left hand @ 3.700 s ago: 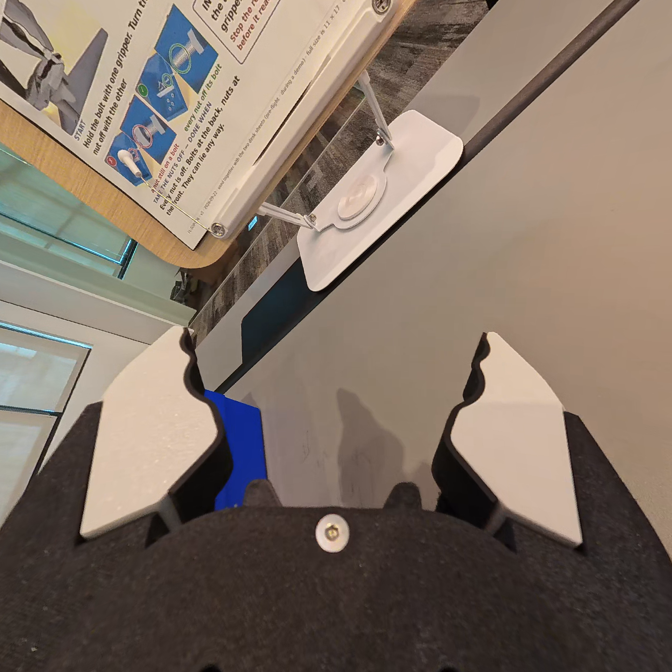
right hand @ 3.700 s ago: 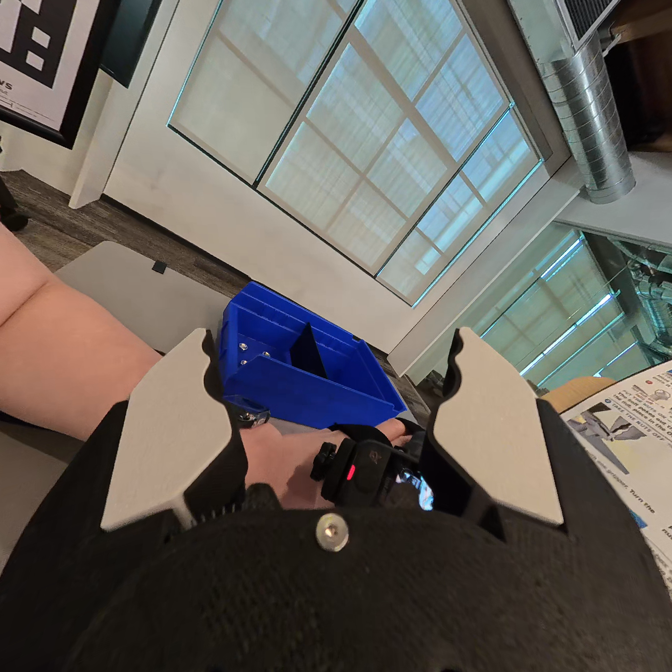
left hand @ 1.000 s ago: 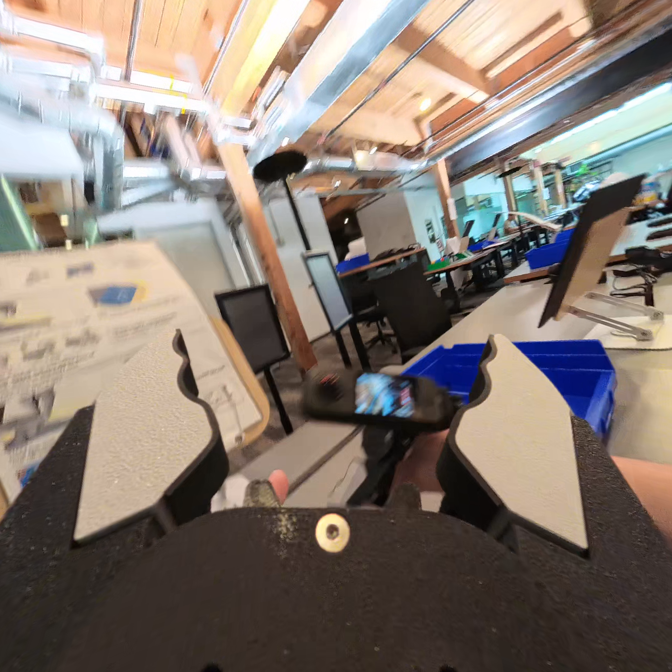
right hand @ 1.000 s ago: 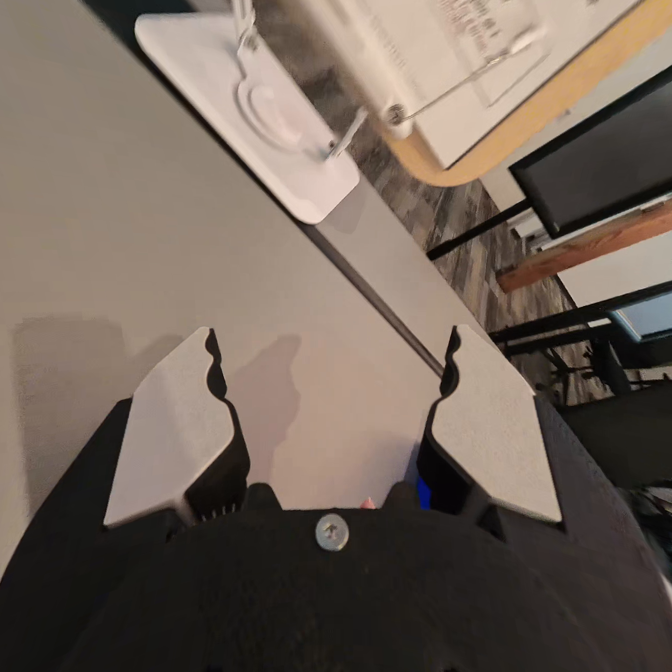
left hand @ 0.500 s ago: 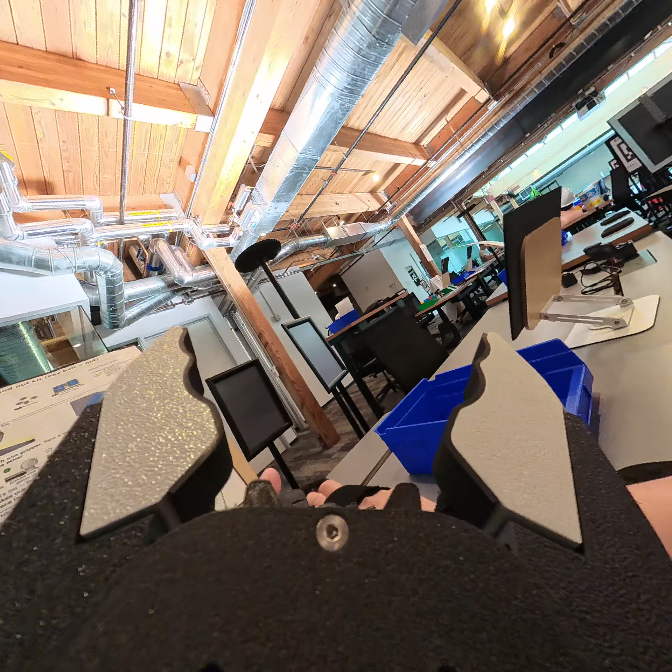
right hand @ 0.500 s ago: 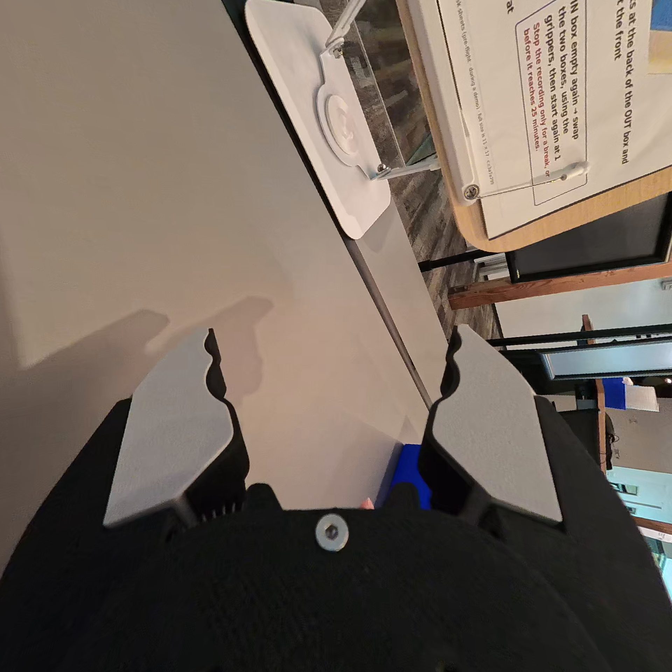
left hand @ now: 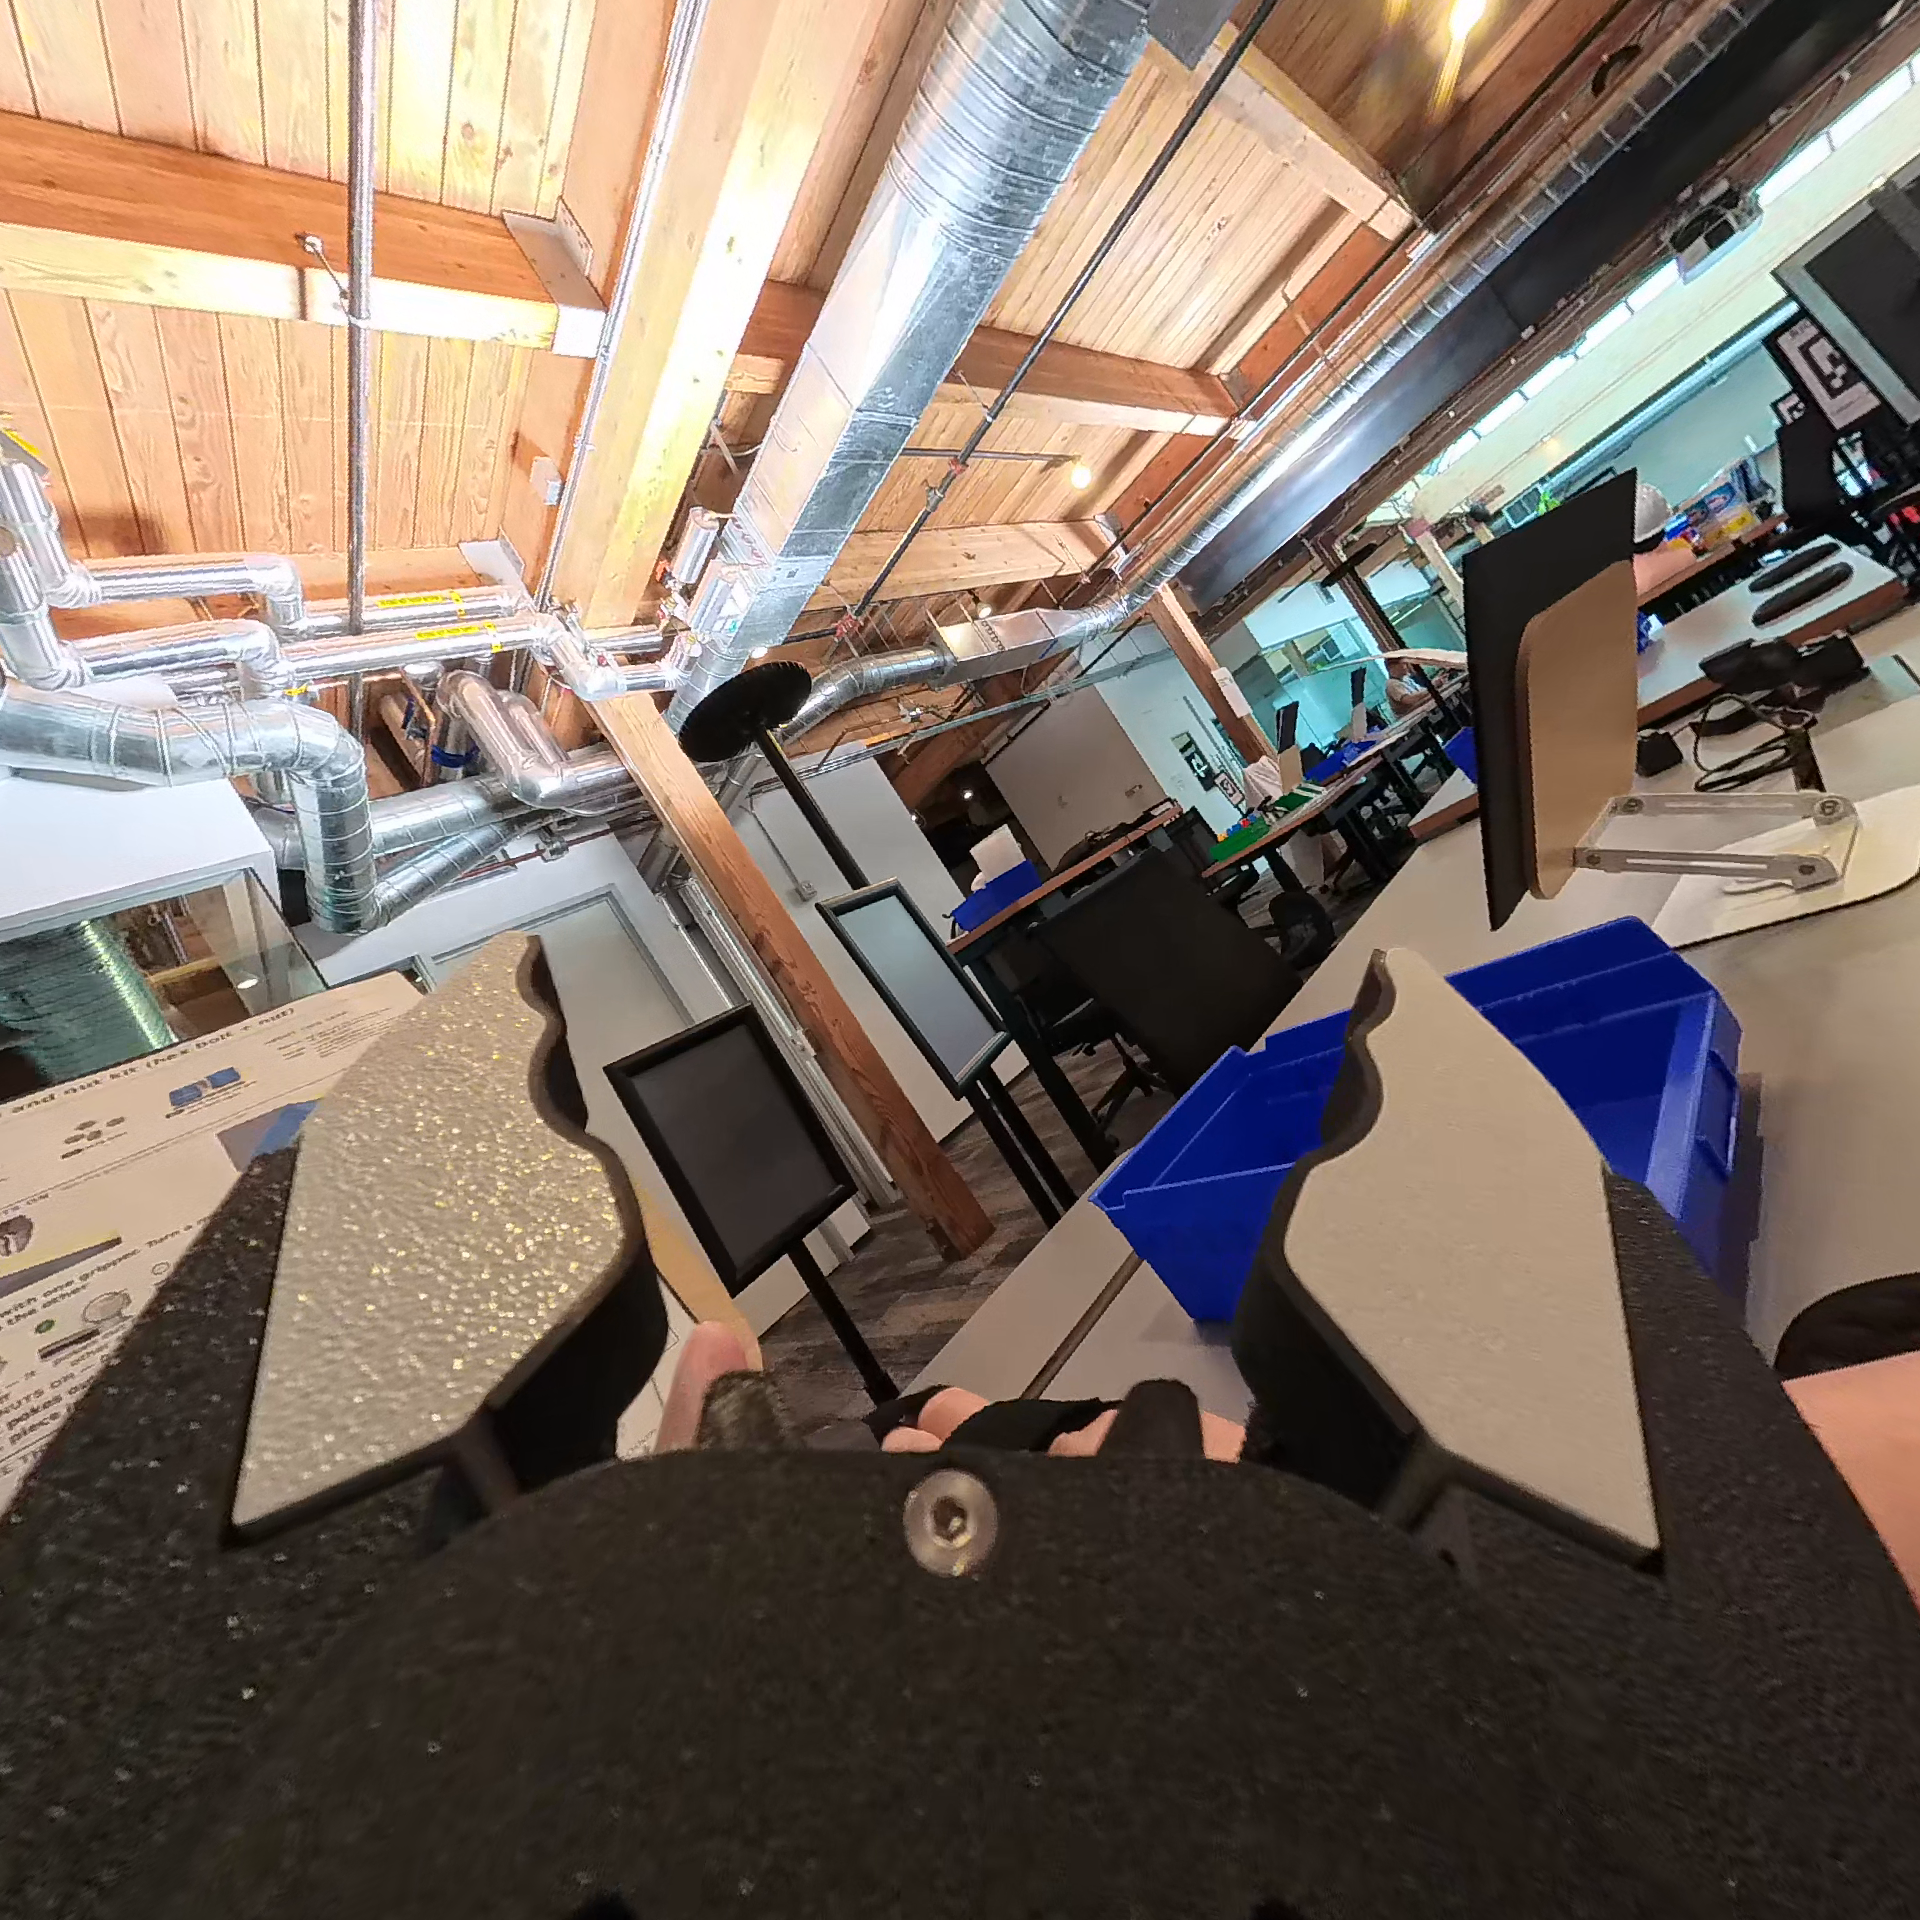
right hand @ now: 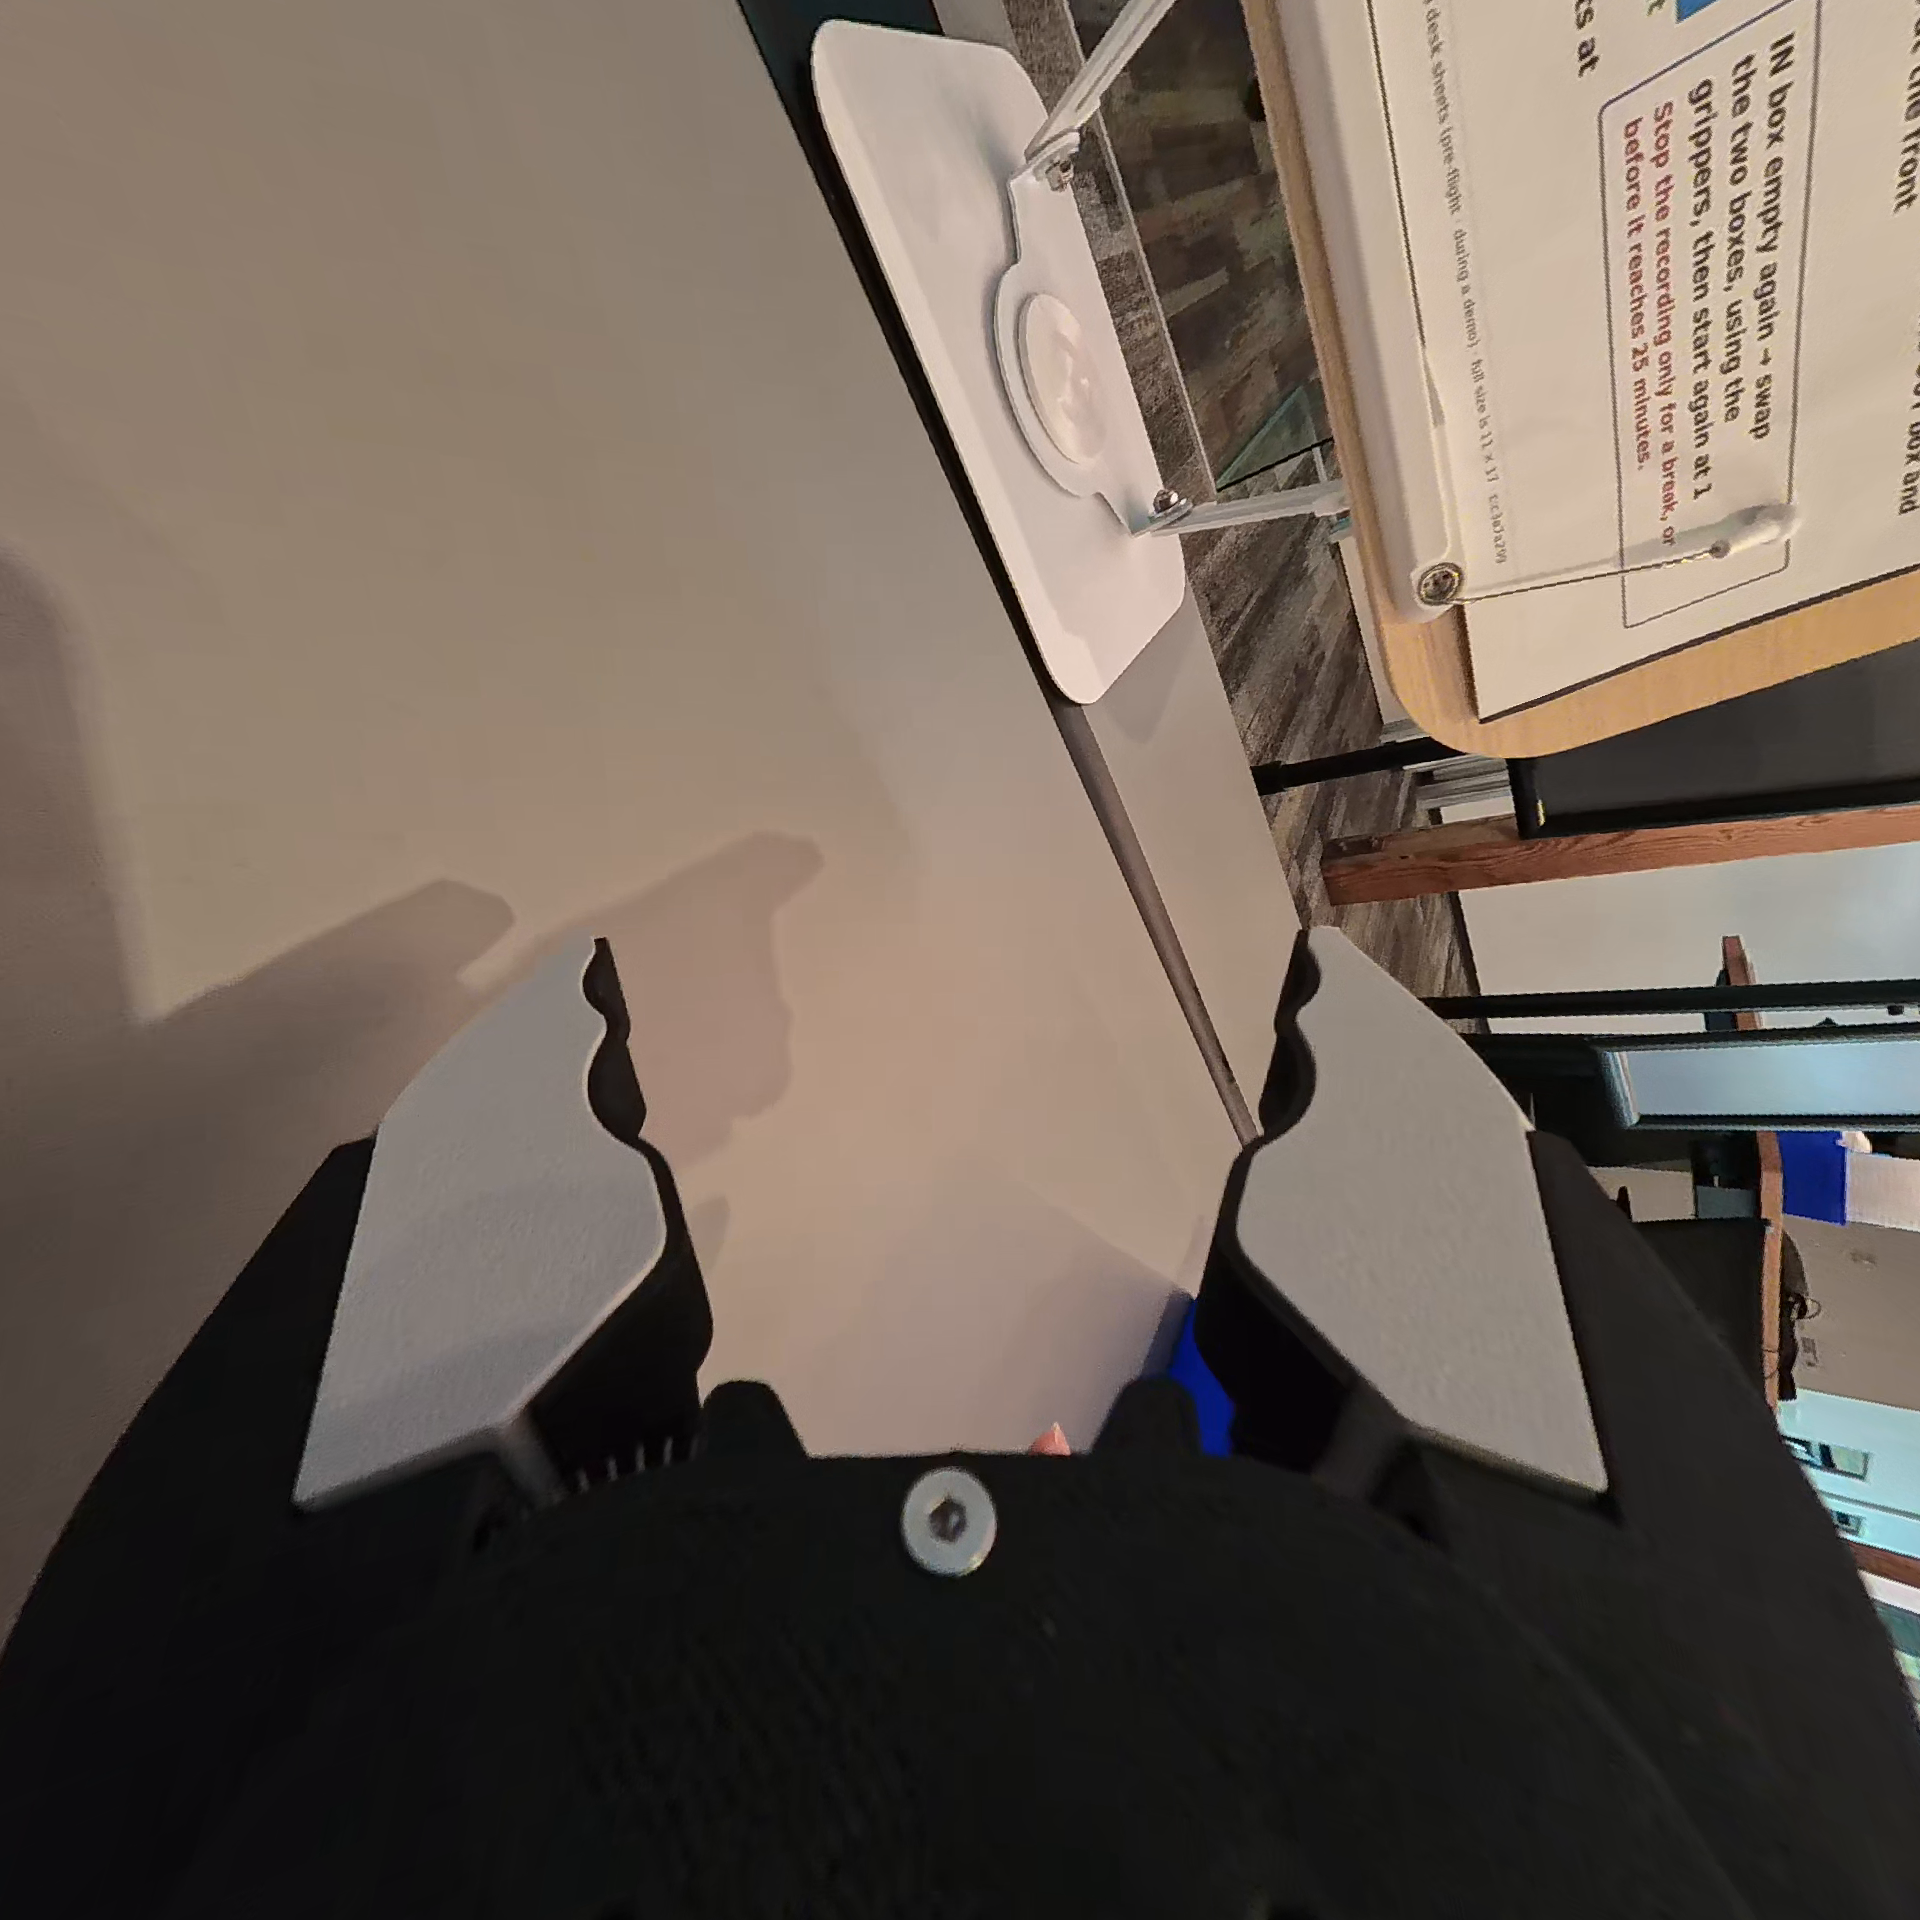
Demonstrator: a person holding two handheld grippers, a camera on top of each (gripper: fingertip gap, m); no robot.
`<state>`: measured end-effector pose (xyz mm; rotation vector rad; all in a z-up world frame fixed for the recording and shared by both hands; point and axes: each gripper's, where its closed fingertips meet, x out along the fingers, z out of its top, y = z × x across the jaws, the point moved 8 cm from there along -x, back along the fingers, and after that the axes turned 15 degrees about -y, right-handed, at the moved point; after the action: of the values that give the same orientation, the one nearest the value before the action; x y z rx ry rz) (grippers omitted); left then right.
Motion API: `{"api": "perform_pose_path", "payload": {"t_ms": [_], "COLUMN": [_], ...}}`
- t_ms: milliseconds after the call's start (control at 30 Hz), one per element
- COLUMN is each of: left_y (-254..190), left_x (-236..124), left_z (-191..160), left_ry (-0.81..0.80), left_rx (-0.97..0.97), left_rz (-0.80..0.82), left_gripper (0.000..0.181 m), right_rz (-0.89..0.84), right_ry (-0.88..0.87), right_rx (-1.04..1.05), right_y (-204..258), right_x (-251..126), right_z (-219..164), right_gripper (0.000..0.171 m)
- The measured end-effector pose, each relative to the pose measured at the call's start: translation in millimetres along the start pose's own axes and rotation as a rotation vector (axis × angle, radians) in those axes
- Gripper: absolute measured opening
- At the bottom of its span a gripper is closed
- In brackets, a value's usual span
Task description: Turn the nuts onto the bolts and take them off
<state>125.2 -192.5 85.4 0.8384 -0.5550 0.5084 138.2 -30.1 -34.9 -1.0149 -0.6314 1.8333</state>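
The left gripper [left hand: 956, 1049] and right gripper [right hand: 951, 1039] are holding nothing, fingers spread; no nut or bolt is showing, perhaps inside the blue bin [left hand: 1195, 1216], so nothing looks started.

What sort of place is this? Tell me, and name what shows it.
Probably a shared workshop or lab in a converted industrial building: bare metal ducts under a timber ceiling, rows of work tables, and a blue parts bin on the nearest one.
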Motion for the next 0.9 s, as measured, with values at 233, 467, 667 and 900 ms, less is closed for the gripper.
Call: {"api": "perform_pose_path", "payload": {"t_ms": [233,467,667,900], "left_y": [8.8,45.1,144.0,175.9], "left_x": [1.3,-1.6,-30.8,-90.5], "left_z": [22.1,22.9,-15.4,-110.9], "left_ry": [-0.064,-0.008,0.330,0.798], "left_rx": [0.019,0.086,-0.049,-0.374], "left_rz": [0.028,0.136,0.391,0.385], "left_gripper": [0.137,0.133,0.124,0.080], "right_rz": [0.009,-0.023,-0.132,-0.213], "right_ry": [-0.012,-0.055,-0.137,-0.253], "right_rx": [0.025,0.100,0.351,0.555], "right_y": [-2.2,-17.6,-57.4,-84.4], "right_x": [0.3,5.2,8.7,2.5], "right_z": [-0.7,-13.3,-47.5,-73.0], "right_gripper": [0.119,0.119,0.117,0.113]}}
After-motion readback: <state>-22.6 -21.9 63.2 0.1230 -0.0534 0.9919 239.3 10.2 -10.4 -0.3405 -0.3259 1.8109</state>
